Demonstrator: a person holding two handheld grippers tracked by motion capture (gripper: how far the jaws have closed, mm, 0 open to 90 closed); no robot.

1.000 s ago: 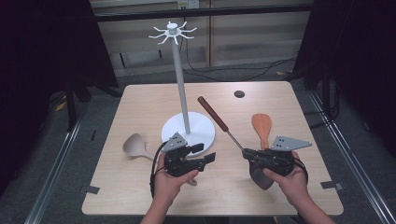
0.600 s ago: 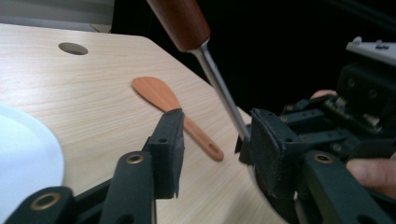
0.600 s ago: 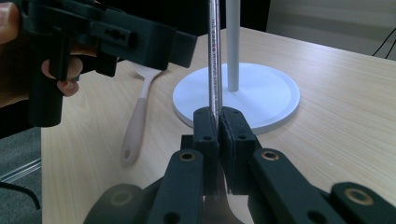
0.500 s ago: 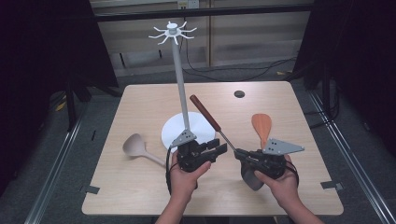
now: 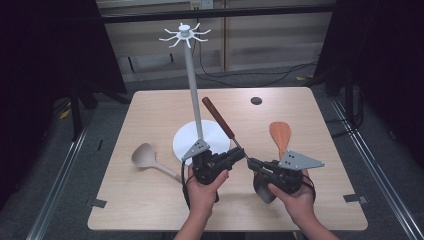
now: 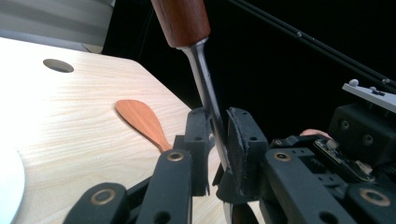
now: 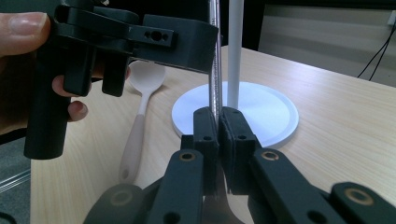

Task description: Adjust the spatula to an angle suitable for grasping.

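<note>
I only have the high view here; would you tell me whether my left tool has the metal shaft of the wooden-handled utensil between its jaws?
Observer: Yes. The left gripper view shows the shaft between the jaws of the left tool, which have just been closing; a sliver of gap shows.
Operator: And the right tool?
Observer: The right tool has its pads shut on the same shaft, with the white stand's pole just beyond.

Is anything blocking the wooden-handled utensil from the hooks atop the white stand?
Nothing visible does. The utensil tilts up beside the pole, and the air up to the hooks looks free.
</note>
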